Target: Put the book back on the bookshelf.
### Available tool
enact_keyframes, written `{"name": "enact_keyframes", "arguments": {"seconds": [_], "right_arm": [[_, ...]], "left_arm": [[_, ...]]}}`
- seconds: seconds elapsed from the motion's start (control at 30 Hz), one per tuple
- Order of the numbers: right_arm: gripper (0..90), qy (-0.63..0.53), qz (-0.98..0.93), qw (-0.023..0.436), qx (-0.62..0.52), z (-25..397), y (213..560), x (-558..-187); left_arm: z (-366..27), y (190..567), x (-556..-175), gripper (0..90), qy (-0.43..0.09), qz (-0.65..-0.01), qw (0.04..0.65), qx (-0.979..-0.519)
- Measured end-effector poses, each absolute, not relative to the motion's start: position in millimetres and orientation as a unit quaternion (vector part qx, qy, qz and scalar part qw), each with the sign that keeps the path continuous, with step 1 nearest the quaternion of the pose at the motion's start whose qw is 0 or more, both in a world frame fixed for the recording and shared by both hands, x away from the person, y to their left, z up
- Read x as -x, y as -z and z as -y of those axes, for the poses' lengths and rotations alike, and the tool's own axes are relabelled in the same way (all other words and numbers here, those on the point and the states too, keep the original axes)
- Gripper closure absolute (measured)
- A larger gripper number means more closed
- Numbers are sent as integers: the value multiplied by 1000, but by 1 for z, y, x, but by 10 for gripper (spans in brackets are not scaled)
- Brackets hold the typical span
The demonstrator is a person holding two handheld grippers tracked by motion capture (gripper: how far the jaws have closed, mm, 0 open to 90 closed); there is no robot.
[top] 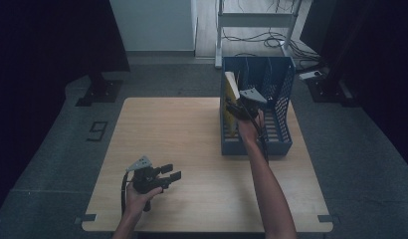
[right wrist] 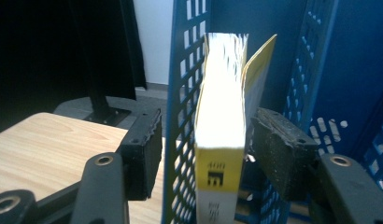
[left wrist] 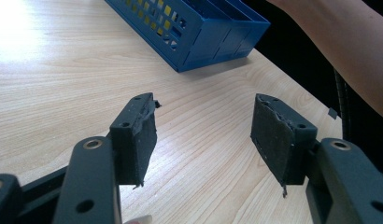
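Book [right wrist: 220,140] upright in blue rack [top: 279,84], spine toward right gripper [right wrist: 206,154]; both grippers' fingers released.

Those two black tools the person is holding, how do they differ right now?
The left tool sits low over the bare wooden table with nothing between its open jaws. The right tool is reached forward into the blue rack, jaws open on either side of a yellow book and the rack's wall. Both are black, hand-held, with padded jaws.

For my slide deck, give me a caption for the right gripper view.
Open right gripper straddles the rack wall and a yellow book standing inside.
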State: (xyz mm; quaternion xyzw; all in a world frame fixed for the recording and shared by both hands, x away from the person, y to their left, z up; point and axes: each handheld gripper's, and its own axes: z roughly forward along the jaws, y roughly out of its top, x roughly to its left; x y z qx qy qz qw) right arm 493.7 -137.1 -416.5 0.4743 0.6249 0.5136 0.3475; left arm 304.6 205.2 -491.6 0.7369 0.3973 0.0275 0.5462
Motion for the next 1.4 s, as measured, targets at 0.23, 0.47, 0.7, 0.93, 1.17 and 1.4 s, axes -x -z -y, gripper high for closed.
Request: {"name": "enact_keyframes", "arguments": {"seconds": [0.23, 0.47, 0.7, 0.93, 1.17, 1.4], "right_arm": [[411, -512, -628, 342, -475, 141, 417, -484], [407, -515, -631, 337, -473, 146, 419, -474], [403, -522, -632, 333, -466, 149, 419, -461], [400, -538, -633, 322, -454, 151, 414, -444], [401, -540, -645, 320, -436, 152, 415, -427], [400, -542, -654, 319, -421, 155, 419, -408]], "left_arm": [[-204, 492, -304, 402, -27, -396, 546, -737], [-204, 491, -304, 402, -28, -395, 546, -738], [-203, 492, -303, 402, -28, -394, 545, -739], [-201, 493, -303, 402, -26, -393, 543, -742], [-202, 492, -303, 402, -28, -394, 543, -741], [-205, 492, -303, 402, -29, -397, 545, -738]]}}
